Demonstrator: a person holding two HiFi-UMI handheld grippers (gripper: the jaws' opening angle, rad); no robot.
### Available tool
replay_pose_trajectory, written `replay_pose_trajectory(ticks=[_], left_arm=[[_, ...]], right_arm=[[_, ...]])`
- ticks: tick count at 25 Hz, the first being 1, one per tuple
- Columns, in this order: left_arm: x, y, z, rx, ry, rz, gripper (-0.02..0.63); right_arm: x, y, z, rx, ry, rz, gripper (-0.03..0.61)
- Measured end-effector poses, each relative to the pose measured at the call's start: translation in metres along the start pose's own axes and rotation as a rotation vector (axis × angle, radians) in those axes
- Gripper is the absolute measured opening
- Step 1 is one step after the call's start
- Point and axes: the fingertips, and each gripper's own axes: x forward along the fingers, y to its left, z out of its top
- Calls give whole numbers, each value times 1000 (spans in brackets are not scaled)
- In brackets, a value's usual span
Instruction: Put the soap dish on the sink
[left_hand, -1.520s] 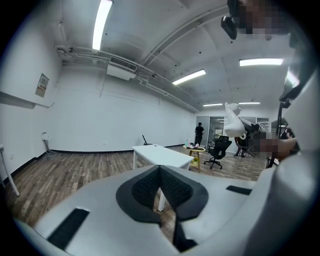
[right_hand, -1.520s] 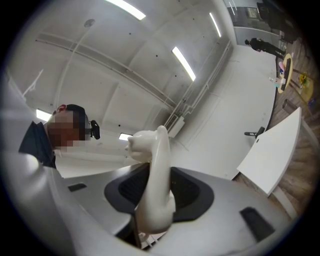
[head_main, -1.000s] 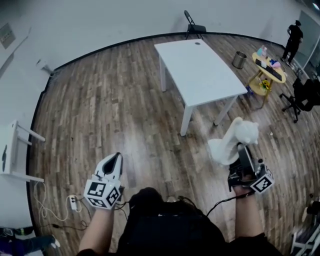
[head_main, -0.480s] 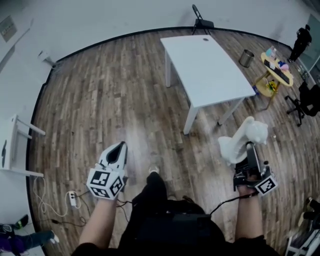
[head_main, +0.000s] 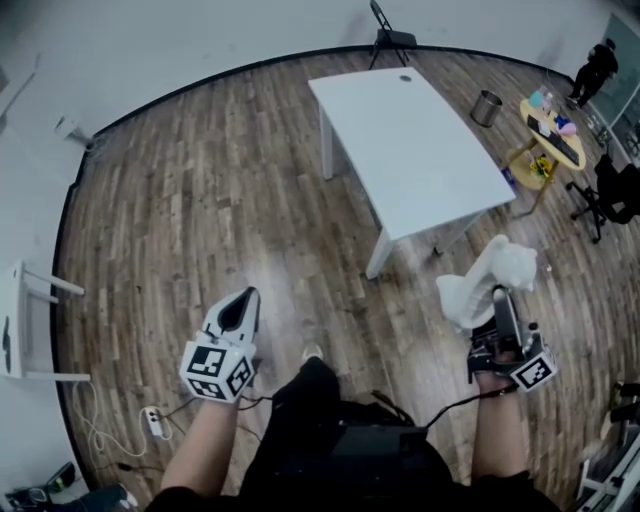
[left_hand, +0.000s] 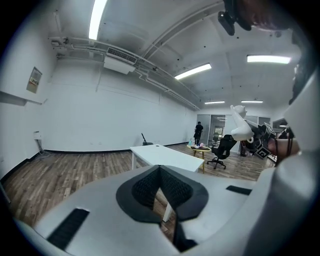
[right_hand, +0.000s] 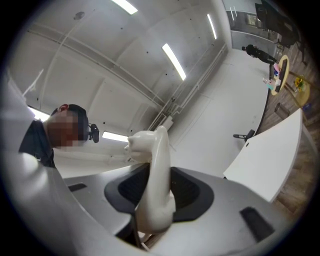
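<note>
Clamped only by one edge in the right gripper (head_main: 499, 296) near the table (head_main: 410, 140) (left gripper (head_main: 246, 297) empty, jaws together), the soap dish (head_main: 478, 282) may be jolted loose.

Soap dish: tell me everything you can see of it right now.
The soap dish is a glossy white moulded piece, ceramic or plastic by its look, with a curved body and a knobbly top end. It stands roughly upright, clamped edge-on between the jaws of the right gripper. It is held in the air over the wooden floor, near a corner of the white table. Nothing else touches it.
</note>
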Motion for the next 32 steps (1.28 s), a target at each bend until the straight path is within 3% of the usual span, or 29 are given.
replay_pose_trajectory(ticks=[11, 22, 32], left_arm=[[88, 95, 45, 69, 8, -39, -11], [136, 207, 69, 51, -4, -25, -11], [146, 226, 70, 22, -49, -6, -11]], right_arm=[[117, -62, -31, 3, -21, -22, 135], [231, -72, -41, -59, -36, 0, 135], [233, -92, -48, -47, -33, -24, 135]])
